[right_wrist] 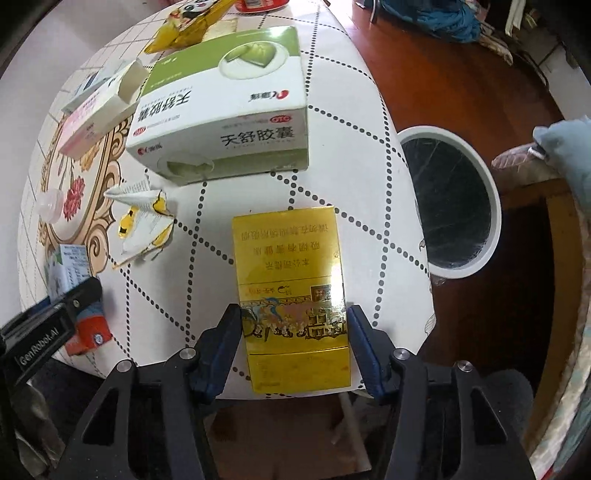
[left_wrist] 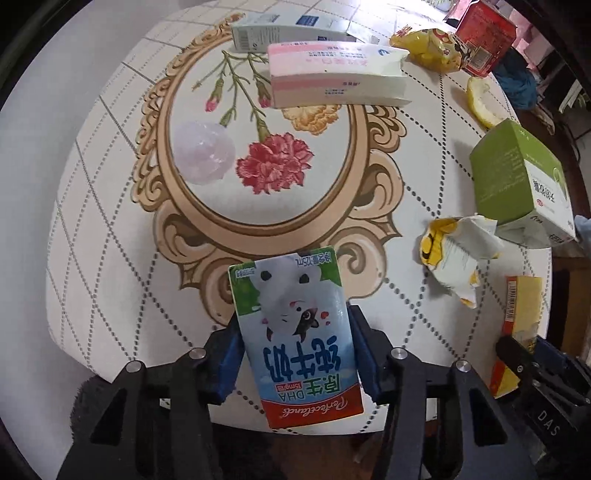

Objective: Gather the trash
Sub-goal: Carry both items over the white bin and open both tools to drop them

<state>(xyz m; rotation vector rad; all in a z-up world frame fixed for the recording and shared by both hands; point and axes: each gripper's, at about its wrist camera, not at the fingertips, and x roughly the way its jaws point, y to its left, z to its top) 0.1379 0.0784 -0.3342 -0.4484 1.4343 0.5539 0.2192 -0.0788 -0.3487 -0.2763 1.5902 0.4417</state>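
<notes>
My left gripper (left_wrist: 293, 347) is shut on a small milk carton (left_wrist: 295, 332) with a cat picture, at the near edge of the round table (left_wrist: 110, 184). My right gripper (right_wrist: 293, 343) is shut on a yellow cigarette box (right_wrist: 291, 280), also at the near table edge. A white-rimmed bin with a black liner (right_wrist: 448, 199) stands on the floor right of the table. In the right wrist view the left gripper (right_wrist: 48, 332) and its carton (right_wrist: 68, 269) show at the far left. In the left wrist view the right gripper (left_wrist: 535, 373) and the yellow box (left_wrist: 521, 317) show at the right.
On the table lie a green-and-white medicine box (right_wrist: 225, 110), a pink box (left_wrist: 332, 74), a crumpled yellow-white wrapper (left_wrist: 458, 254), a clear plastic lid (left_wrist: 205, 153), a yellow snack bag (left_wrist: 432, 46), a red box (left_wrist: 485, 37), a peel (left_wrist: 480, 101) and a white-blue box (left_wrist: 280, 33).
</notes>
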